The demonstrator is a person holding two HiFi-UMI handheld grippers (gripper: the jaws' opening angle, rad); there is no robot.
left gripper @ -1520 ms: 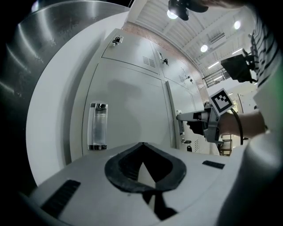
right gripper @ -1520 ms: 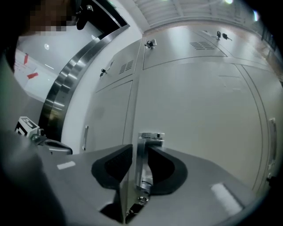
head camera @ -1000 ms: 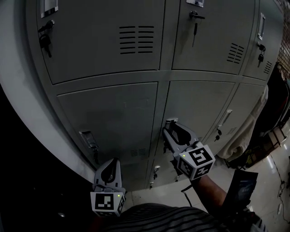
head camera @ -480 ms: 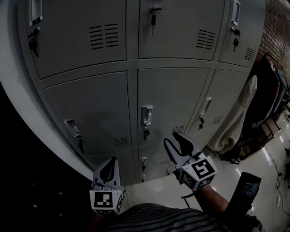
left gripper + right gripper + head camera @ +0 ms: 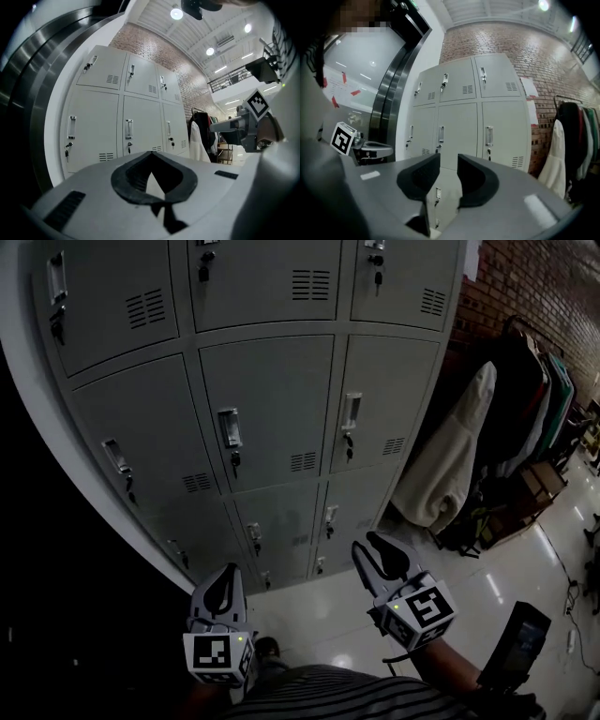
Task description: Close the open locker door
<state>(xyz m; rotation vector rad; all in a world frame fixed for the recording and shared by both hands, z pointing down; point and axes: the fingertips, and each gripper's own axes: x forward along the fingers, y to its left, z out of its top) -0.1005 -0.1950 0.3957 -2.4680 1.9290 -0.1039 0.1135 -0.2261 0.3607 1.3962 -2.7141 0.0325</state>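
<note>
from the head view: looking steeply down at the locker bank [image 5: 267, 399], well apart from both tools. no locker door ajar anywhere in sight, every panel flush with its neighbours. so probably a job already done, or else the open one out of frame; cannot tell which. holding the left gripper [image 5: 223, 585] low against the body, tips up toward the bottom row, touching nothing. carrying the right gripper [image 5: 380, 554] a little higher and further out over the glossy floor [image 5: 328, 634], forearm bent and pointed at the lower lockers. off to the right, a pale coat [image 5: 450, 465] hanging by the brick wall [image 5: 525, 287]. both tools likely parked back here for want of anything left to push.

left gripper view: staring along its own jaws at the locker bank [image 5: 126, 108], doors flat, handles lined up. left gripper [image 5: 151, 159] pads pressed together at the tips, clenched on nothing. catching the right gripper [image 5: 225, 126] off to the side, roughly level, in free air.

right gripper view: aimed at the locker bank [image 5: 464, 117] from a distance, tilted slightly upward. right gripper [image 5: 449, 161] jaws closing right now, with a gap between the pads and only far-off lockers showing through it, so gripping nothing. spotting the left gripper [image 5: 377, 149] at the left edge, equally idle.
</note>
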